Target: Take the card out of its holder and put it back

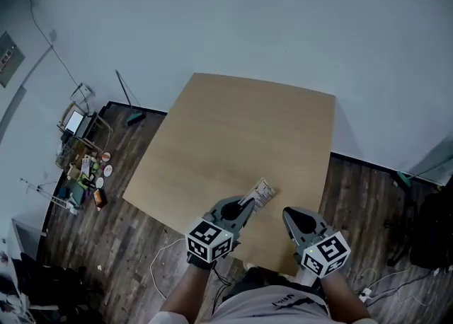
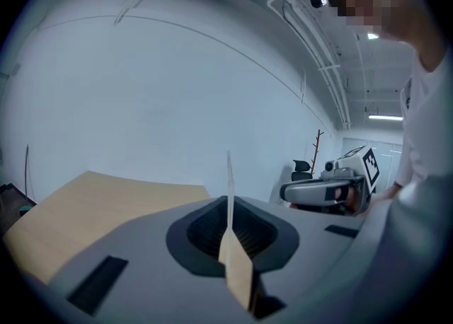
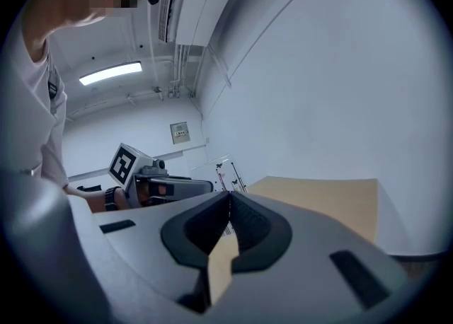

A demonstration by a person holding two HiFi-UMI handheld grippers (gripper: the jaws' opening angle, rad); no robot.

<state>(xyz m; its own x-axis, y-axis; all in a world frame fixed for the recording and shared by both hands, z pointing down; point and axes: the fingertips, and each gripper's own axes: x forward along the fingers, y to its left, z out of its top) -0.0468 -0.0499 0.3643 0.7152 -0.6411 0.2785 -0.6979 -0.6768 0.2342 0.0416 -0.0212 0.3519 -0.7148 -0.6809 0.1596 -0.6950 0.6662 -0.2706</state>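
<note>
A small printed card in a clear holder [image 1: 262, 193] lies low over the front part of the wooden table [image 1: 233, 131]. My left gripper [image 1: 249, 203] is shut on the holder's near end. In the left gripper view the holder [image 2: 228, 174] stands edge-on as a thin sheet rising from the closed jaws of that gripper [image 2: 228, 206]. My right gripper [image 1: 289, 213] hovers just right of it, shut and with nothing in it. In the right gripper view the jaws of the right gripper [image 3: 228, 201] meet, and the clear holder [image 3: 225, 171] shows beyond them, beside the left gripper [image 3: 170, 187].
The table stands against a pale wall. On the dark wood floor to the left are a small cart and scattered clutter [image 1: 85, 167]. A black bag [image 1: 433, 230] and cables [image 1: 382, 288] lie at the right. A white cable [image 1: 166, 255] runs under the table's front edge.
</note>
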